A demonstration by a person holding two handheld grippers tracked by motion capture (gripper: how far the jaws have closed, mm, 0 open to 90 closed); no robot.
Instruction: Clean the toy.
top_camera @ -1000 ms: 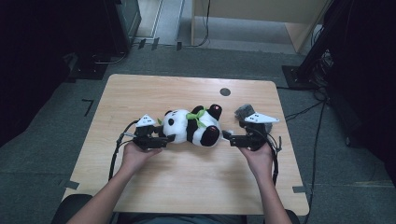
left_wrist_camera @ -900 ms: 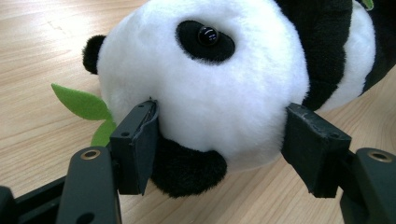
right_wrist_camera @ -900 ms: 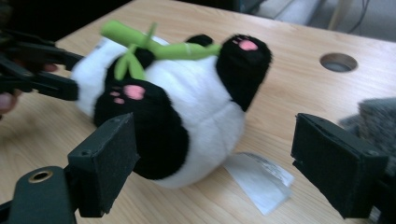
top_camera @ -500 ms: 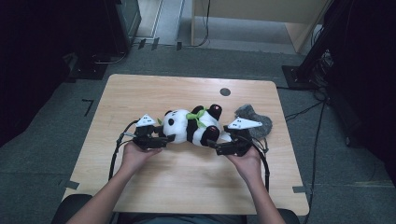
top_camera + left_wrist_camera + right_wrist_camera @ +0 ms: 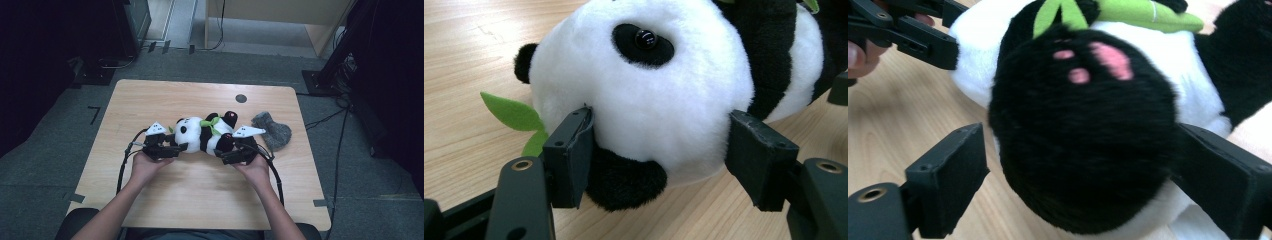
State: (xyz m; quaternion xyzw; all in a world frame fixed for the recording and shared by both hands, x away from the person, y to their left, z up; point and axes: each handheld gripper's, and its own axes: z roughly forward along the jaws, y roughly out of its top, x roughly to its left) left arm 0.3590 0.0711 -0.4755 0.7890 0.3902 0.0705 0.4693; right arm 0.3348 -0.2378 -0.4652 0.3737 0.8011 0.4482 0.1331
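A black-and-white panda plush (image 5: pixel 202 132) with a green leaf collar lies on its side on the wooden table (image 5: pixel 200 190), head to the left. My left gripper (image 5: pixel 181 147) is shut on the panda's head (image 5: pixel 649 85), and both pads (image 5: pixel 571 150) press into the white fur. My right gripper (image 5: pixel 222 150) is at the other end, its jaws on either side of a black foot (image 5: pixel 1083 135) with pink toe marks. One jaw stands clear of the foot and the other lies against it, so the right gripper (image 5: pixel 1078 170) is open.
A grey fuzzy cloth item (image 5: pixel 272 131) lies on the table just right of the right hand. A small black round mark (image 5: pixel 241 98) sits near the far edge. Cables trail from both grippers toward the front edge. Dark equipment stands on the floor around the table.
The right hand has moved left and down from over the grey cloth item to the panda's foot, leaving that item uncovered on the table. The left gripper has kept still on the head.
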